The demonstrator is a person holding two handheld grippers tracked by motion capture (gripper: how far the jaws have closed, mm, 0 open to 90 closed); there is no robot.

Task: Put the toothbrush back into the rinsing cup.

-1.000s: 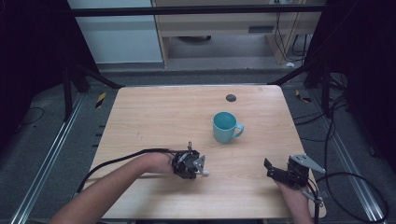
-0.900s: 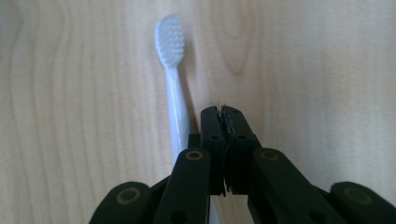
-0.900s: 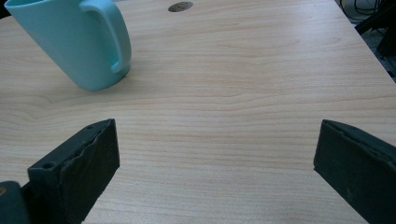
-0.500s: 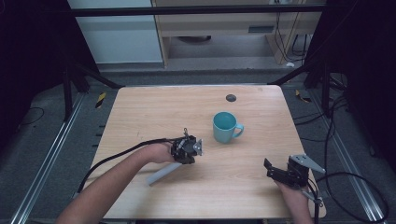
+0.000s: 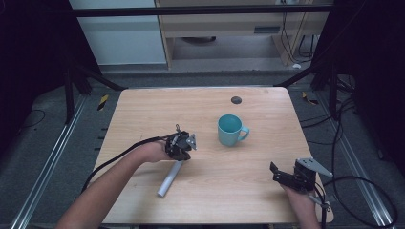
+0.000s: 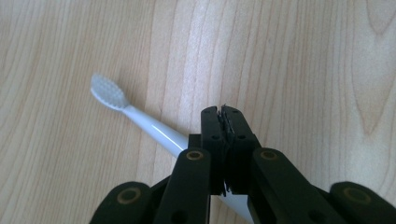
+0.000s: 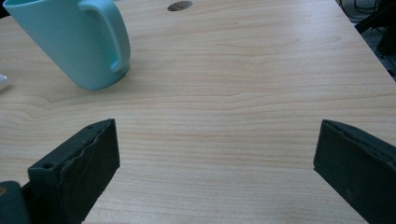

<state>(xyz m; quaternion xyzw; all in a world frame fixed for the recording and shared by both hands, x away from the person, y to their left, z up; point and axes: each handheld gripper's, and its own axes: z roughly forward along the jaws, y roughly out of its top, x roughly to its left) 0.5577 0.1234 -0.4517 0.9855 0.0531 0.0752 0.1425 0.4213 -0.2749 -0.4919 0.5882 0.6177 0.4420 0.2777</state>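
A white toothbrush [image 6: 109,92] runs through the shut jaws of my left gripper [image 6: 223,112], bristle head out in front over the wooden table [image 6: 303,70]. In the high view the left gripper [image 5: 180,147] is at mid-table, and the toothbrush handle [image 5: 169,181] slants back from it toward the front edge. A teal mug [image 5: 230,130] stands upright a short way to its right. My right gripper [image 5: 279,174] rests near the front right corner with its jaws wide apart and nothing between them. In the right gripper view [image 7: 215,154], the mug [image 7: 79,42] stands ahead at the upper left.
A small dark round grommet [image 5: 236,99] is set in the table behind the mug. Black cables trail from both grippers off the table's front and sides. Dark frame posts and a cabinet [image 5: 215,28] stand beyond the far edge.
My left gripper has moved away from the front edge and toward the mug, carrying the toothbrush, whose handle now trails behind it. The right gripper has stayed put.
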